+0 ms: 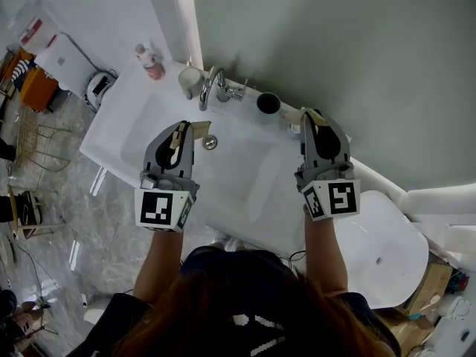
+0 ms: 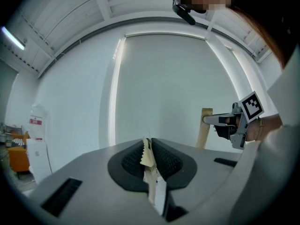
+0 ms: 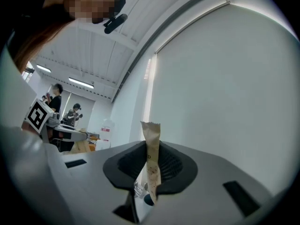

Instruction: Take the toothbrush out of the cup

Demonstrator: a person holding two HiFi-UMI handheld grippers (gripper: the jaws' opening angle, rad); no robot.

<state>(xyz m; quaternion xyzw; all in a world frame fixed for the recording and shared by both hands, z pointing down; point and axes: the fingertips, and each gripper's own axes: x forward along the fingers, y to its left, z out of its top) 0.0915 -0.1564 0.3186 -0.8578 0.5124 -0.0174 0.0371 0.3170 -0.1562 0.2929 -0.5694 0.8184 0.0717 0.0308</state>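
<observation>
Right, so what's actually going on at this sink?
A person stands at a white sink with a gripper in each hand, both held above it. The left gripper has its jaws shut on a jagged tan paper scrap; the right gripper clamps a tan paper packet in its jaws. A black cup sits on the ledge behind. No bare toothbrush shows.

A white ceramic washbasin [image 1: 134,117] fills the middle of the frame. Along its back rim, from upper left towards centre, stand a small pinkish bottle [image 1: 151,62], a white round cup [image 1: 190,79], a chrome tap [image 1: 216,86] and a black round cup [image 1: 268,103].
</observation>
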